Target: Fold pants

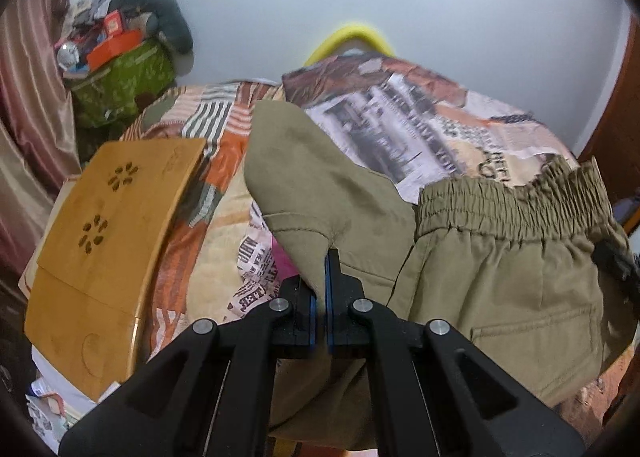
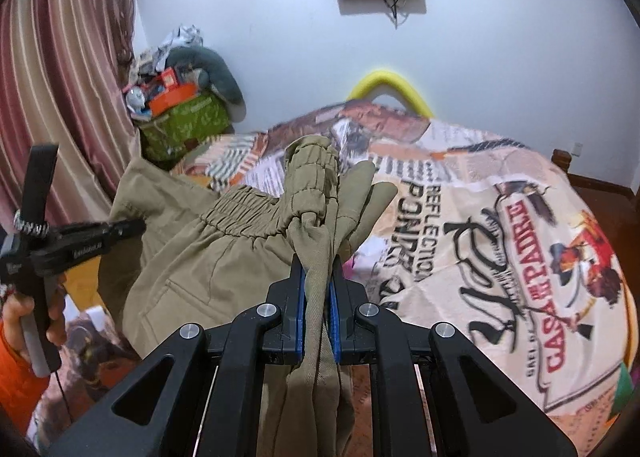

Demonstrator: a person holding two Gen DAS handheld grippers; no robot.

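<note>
- Both tools are clenched on the khaki pants [image 1: 500, 277]: the left tool [image 1: 325, 281] pinches a thin fold of cloth between its blue pads, and the right tool [image 2: 318, 297] grips a thick bunched roll of fabric.
- From the left wrist view, the pants hang lifted above the bed [image 1: 440, 125], with the elastic waistband [image 1: 512, 201] stretched out toward the bed's right edge and a back pocket showing below it.
- From the right wrist view, the waistband [image 2: 248, 213] runs from the bunched cloth toward the left tool's body [image 2: 72, 245], which a hand [image 2: 24, 321] with an orange sleeve holds.
- A printed bedspread [image 2: 500, 237] covers the bed.
- A wooden lap tray [image 1: 100, 249] lies at the bed's left edge.
- A yellow curved object [image 2: 392, 91] sits at the bed's far edge, against the wall.
</note>
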